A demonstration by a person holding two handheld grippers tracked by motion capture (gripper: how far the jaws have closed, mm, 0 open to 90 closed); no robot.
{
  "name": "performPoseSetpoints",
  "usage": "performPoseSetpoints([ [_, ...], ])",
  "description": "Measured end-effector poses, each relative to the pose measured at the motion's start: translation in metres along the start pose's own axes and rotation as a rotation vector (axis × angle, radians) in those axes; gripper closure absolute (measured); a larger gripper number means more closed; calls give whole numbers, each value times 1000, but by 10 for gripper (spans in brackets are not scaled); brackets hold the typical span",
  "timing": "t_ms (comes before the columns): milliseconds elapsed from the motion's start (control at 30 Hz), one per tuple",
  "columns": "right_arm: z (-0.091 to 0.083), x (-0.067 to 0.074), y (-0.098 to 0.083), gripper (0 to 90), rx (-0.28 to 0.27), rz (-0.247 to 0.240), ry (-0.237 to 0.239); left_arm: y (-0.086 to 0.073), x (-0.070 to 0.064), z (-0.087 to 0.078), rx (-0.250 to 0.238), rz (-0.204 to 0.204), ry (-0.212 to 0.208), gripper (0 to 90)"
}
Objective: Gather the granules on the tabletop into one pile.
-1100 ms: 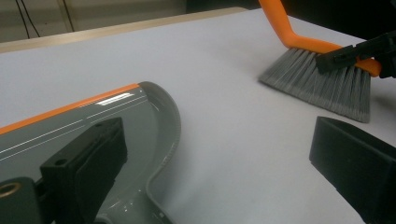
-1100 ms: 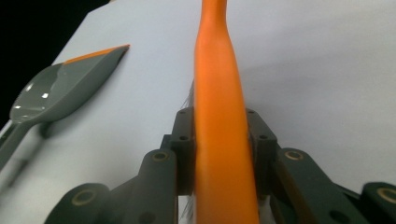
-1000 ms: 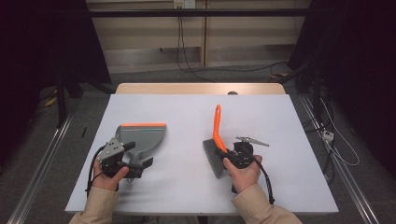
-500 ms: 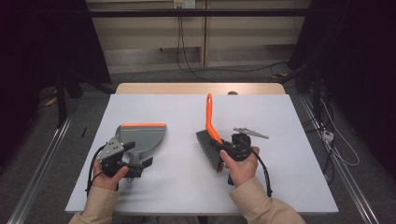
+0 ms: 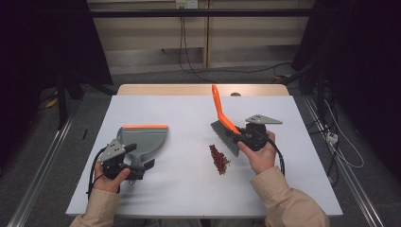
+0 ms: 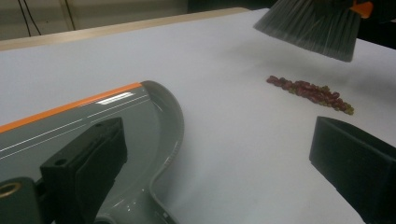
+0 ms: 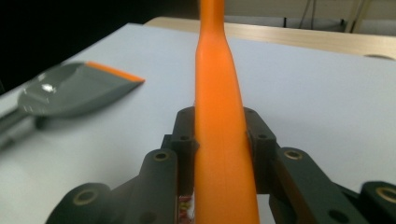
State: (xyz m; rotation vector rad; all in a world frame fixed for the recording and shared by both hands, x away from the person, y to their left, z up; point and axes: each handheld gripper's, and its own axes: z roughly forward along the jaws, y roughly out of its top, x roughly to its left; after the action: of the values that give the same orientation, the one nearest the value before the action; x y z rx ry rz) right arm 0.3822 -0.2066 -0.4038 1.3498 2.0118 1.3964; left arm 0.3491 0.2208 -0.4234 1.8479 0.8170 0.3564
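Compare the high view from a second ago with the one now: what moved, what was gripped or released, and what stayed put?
The right gripper, shut on the brush throughout, lifted it away and to the person's right, uncovering a small pile of red bits on the table. Nothing was newly gripped or released. The left gripper and the dustpan stayed as they were.

I see a white counter (image 5: pixel 189 118) with a tan far edge. At left the dustpan (image 5: pixel 144 139) is grey with an orange lip. At right the brush (image 5: pixel 222 124) has an orange handle and grey bristles. The crumbs (image 5: pixel 219 158) are dark red with yellowish bits. Both tools are black, left (image 5: pixel 139 169) and right (image 5: pixel 239 137). My sleeves (image 5: pixel 288 203) are beige.
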Motion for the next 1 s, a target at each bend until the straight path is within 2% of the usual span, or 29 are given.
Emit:
performPoseSetpoints([
  [167,14,-12,-1,711,36,-140,26,0,0,0,-2,-1,0,40],
  [500,39,-23,4,711,59,-384,159,0,1,1,0,-6,-1,40],
  [733,54,-26,1,710,78,-472,239,0,1,0,0,-9,-1,40],
  [867,61,-26,0,710,87,-544,302,-1,2,1,3,-11,-1,40],
  [900,63,-26,1,710,91,-559,301,-1,2,1,3,-11,-1,40],
  [1000,67,-26,1,710,106,-600,338,-1,3,1,4,-16,1,40],
])
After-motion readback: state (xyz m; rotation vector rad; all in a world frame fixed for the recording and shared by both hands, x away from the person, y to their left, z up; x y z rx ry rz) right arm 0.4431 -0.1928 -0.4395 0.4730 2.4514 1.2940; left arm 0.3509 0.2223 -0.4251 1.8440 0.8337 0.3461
